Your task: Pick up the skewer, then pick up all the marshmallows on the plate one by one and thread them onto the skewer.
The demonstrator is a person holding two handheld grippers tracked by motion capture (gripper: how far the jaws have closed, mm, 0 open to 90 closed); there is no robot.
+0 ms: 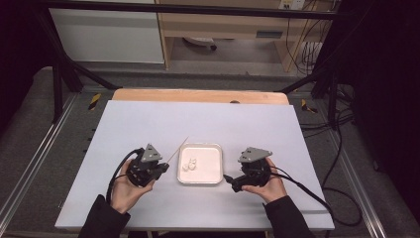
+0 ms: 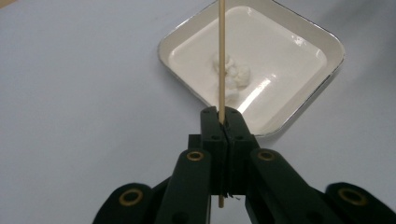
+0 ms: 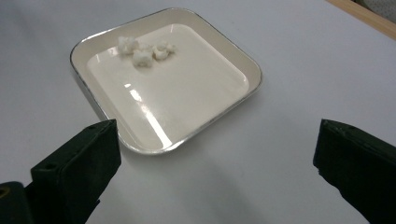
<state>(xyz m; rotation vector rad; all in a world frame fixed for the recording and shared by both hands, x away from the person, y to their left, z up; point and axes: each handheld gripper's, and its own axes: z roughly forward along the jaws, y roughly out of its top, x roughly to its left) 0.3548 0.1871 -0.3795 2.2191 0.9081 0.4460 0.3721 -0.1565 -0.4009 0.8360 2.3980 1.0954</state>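
Pinching a skewer [image 2: 221,56], left gripper [image 1: 159,168] sits just left of tray [image 1: 216,148] | skewer axis points up over the white pieces [image 1: 189,164] at tray's left side | right gripper [image 1: 229,178] spread, empty, just right of tray on tabletop [image 1: 148,124]

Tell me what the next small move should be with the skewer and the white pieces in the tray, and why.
Probably bring the open right gripper in over the tray to take one of the white pieces. The left gripper is already shut on the skewer, whose tip points out over the tray, while the pieces lie loose and nothing holds them for spearing.
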